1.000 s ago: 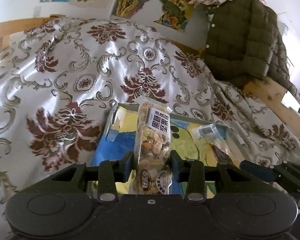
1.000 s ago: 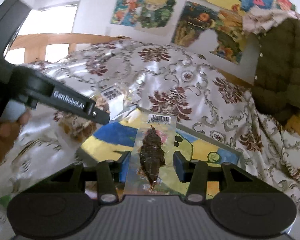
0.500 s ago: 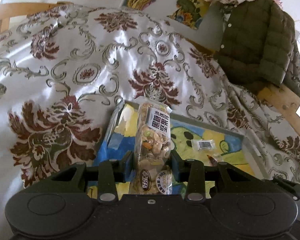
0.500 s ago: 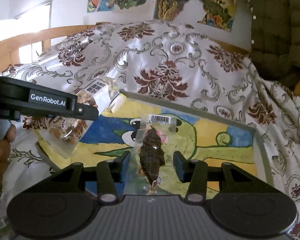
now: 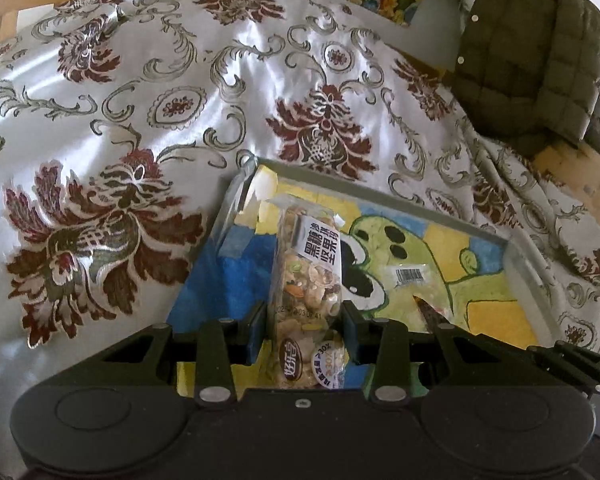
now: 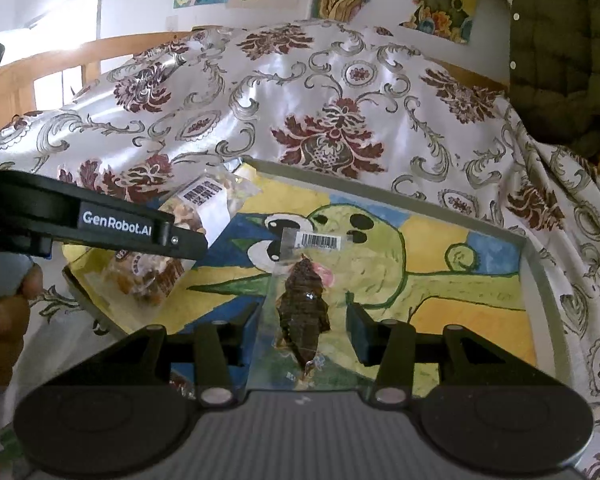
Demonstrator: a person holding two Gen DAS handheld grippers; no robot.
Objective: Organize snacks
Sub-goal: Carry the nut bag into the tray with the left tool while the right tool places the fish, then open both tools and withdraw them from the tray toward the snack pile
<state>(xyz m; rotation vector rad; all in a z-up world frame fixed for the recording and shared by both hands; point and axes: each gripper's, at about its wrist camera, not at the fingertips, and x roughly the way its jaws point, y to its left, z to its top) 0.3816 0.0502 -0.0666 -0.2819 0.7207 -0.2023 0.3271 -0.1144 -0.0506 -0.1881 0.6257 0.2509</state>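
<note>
My left gripper is clamped on a bag of mixed nuts, low centre of its view, above the painted tray. My right gripper carries a clear packet with a dark dried snack; its jaws stand partly apart, and the right pad shows a gap, so the grip looks thin. I judge the slick packet could slip or twist out early, or the two grippers could bump over the tray's left side.

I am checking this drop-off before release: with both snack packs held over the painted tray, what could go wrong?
The nut snack pack hangs near the painted tray left rim and might land half out. The clear dried-meat packet looks loosely pinched in the right hand-held gripper and may slip early.
</note>
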